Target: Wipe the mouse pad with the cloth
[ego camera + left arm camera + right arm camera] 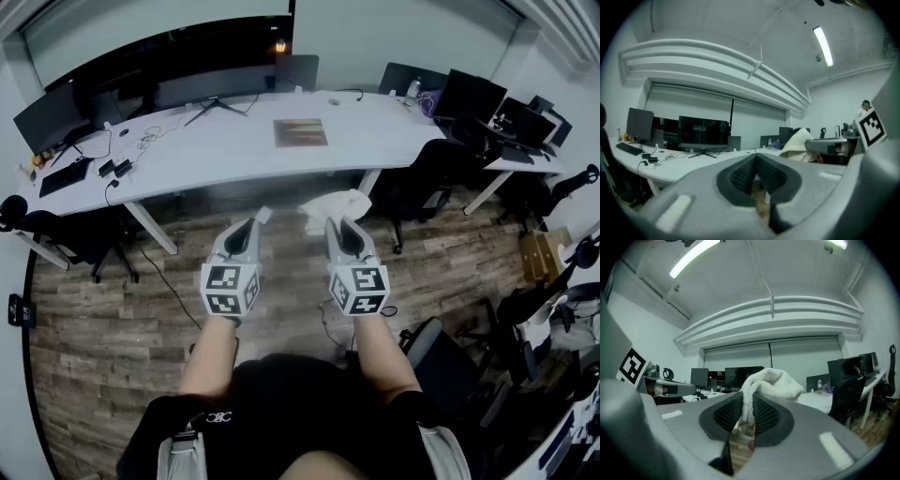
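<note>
**Head view: cloth gripped, mouse pad well out of reach**

At the far left of the long white worktop (216, 150) lie a keyboard (64, 176) and a tangle of cables (141, 141), with dark monitors (178, 75) behind them. The left tongs (251, 223) hang over the wooden floor (103, 309). The left gripper view shows them pressed together with nothing between them. The mouse pad (300, 132), a brownish rectangle, lies flat near the middle of the worktop, well apart from both tools. The right tongs (343, 225) are clamped on the white cloth (339, 202). In the right gripper view a fold of it is pinched between the pads and the rest bunches above the tips. Black office chairs (427, 178) crowd the right side.

Wiping has not begun, and the person stands back from the worktop.

Judged from here, three things could go wrong:
- **Cloth slipping:** only a fold is pinched, so a hard drag across the pad may pull the cloth free.
- **Pad sliding:** the pad lies loose on a smooth top and may travel with the wipe unless the empty left tool steadies it.
- **Approach on the right:** a chair stands near that path and could catch an arm.

No brand or label can be read. The cubes on both tools carry black-and-white square markers, not words. Small print on the person's clothing is too small to make out.
</note>
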{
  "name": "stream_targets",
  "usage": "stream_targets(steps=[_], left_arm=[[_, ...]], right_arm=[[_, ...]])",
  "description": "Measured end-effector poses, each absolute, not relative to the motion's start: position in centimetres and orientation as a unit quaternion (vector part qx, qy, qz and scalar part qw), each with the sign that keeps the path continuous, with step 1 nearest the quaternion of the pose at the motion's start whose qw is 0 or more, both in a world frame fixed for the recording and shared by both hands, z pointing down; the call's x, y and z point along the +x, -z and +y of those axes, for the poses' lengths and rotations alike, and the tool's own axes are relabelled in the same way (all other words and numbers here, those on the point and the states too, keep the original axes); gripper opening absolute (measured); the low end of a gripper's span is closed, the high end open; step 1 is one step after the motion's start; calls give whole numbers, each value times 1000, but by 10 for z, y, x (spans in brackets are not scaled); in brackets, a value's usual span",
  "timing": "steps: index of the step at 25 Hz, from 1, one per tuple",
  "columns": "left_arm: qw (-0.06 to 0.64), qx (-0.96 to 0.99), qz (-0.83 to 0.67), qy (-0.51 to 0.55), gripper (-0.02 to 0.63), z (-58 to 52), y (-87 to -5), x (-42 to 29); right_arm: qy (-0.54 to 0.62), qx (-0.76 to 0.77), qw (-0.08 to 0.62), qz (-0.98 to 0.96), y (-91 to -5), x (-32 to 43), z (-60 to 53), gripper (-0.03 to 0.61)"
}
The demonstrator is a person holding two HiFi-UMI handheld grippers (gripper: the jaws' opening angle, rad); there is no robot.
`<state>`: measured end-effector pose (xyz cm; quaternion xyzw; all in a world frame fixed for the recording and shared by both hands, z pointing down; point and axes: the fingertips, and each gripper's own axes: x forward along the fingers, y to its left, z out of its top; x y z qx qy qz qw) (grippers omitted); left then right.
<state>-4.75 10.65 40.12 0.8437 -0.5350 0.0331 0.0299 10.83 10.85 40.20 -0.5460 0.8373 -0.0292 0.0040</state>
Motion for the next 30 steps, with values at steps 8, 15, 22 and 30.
stream_targets(steps=[8,15,22,30], left_arm=[[29,844,-535,-29,-2,103,-399,-56],[30,849,-527,-19,-2,94,-396,-67],[33,859,-510,-16,-2,86,-400,-79],[40,860,-508,-19,-2,73,-407,-92]], right_arm=[[29,-553,25,833,-396,102,104,60],[22,-555,25,831,-391,90,95,60],[18,-562,25,826,-390,74,92,60],[19,-560,21,828,-394,60,79,60]])
